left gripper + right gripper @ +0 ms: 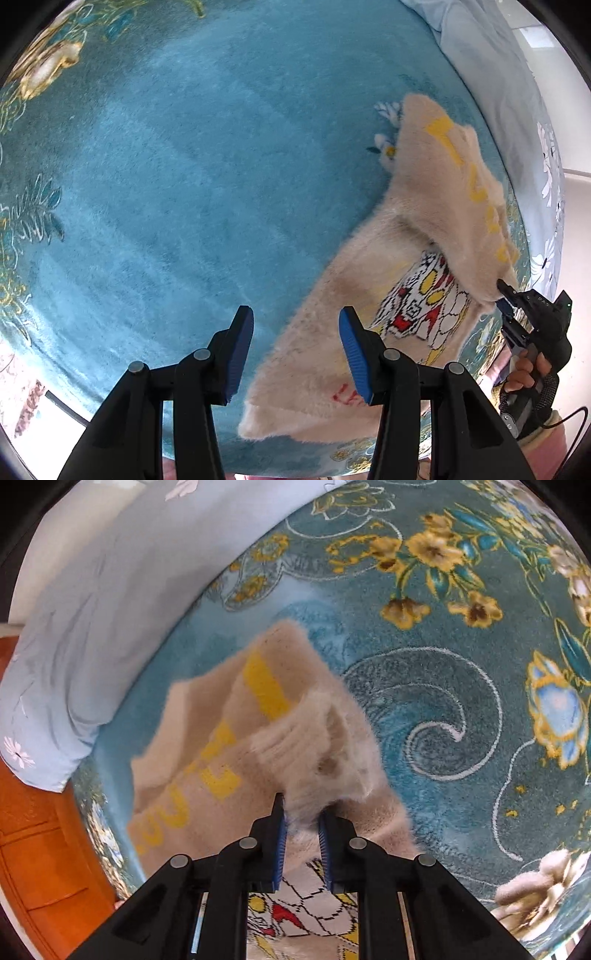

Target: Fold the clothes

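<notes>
From the left wrist view we see our left gripper (295, 354) hanging over the teal floral carpet (177, 192) with its blue-padded jaws standing apart and nothing between them; the right-hand pad overlaps the near edge of the garment in the picture, though we cannot tell whether it touches. The cream fuzzy sweater (369, 295) lies on the carpet toward the right of this view, its knitted cartoon figure in red, yellow and black facing up, with one sleeve bearing yellow lettering lifted and drawn over toward the right. At the far right our right gripper (504, 295) bites the end of that sleeve, and a hand (532, 373) in a mesh glove grips its handle. A pale blue floral sheet (487, 74) lies beyond the sweater.

From the right wrist view we see the right gripper (301, 823) with its jaws drawn close, clamped on the ribbed cuff of the sleeve (310, 746), fuzzy fabric bunched between the blue pads. The yellow letters run down the raised sleeve, and the cartoon figure shows below the fingers. The blue sheet (92, 627) lies to the left, with an orange wooden surface (40, 849) beneath it.
</notes>
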{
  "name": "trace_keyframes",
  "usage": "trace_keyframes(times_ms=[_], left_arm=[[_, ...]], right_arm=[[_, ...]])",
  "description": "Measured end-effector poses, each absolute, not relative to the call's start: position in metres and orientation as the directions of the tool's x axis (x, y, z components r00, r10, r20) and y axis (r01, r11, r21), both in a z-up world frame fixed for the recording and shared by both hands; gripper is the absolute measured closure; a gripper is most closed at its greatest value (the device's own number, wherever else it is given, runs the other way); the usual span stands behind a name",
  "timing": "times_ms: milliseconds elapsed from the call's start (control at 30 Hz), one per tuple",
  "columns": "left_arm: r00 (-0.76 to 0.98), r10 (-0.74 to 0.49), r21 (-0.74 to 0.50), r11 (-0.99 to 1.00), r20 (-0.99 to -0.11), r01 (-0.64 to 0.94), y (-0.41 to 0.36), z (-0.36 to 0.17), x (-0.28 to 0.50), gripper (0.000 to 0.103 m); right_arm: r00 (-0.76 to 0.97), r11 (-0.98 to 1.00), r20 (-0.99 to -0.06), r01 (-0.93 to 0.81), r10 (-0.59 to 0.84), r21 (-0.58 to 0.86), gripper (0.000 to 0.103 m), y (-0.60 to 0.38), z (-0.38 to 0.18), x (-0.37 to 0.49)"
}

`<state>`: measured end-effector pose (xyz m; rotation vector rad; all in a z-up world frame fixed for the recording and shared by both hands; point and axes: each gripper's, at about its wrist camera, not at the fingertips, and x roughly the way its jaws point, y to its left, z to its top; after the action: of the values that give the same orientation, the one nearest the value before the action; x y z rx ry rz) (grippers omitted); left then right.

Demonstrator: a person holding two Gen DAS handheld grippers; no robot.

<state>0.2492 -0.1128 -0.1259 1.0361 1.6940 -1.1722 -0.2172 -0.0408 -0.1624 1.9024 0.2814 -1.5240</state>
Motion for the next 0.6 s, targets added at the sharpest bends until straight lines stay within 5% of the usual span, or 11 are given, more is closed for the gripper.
trace_keyframes(times_ms=[200, 333, 600], left_arm=[[-0.342, 0.186, -0.299, 0.224, -0.921, 0.928, -0.103, -0.129, 0.257, 0.054], [-0.337, 0.200, -0.297, 0.207, -0.920, 0.932, -0.092, -0.133, 0.263, 0.054], [-0.340, 0.234, -0.311, 0.153, -0.911, 0.938, -0.073, -0.152, 0.285, 0.054]], right_arm=[[0.271, -0.694, -0.931, 0.621, -0.245, 0.363, 0.073, -0.039, -0.133, -0.213], [0.276, -0.690, -0.932, 0.628, -0.235, 0.360, 0.055, -0.003, -0.128, -0.211], [0.337, -0.811, -0.925, 0.483, -0.175, 0.330, 0.048, 0.094, -0.170, -0.218]])
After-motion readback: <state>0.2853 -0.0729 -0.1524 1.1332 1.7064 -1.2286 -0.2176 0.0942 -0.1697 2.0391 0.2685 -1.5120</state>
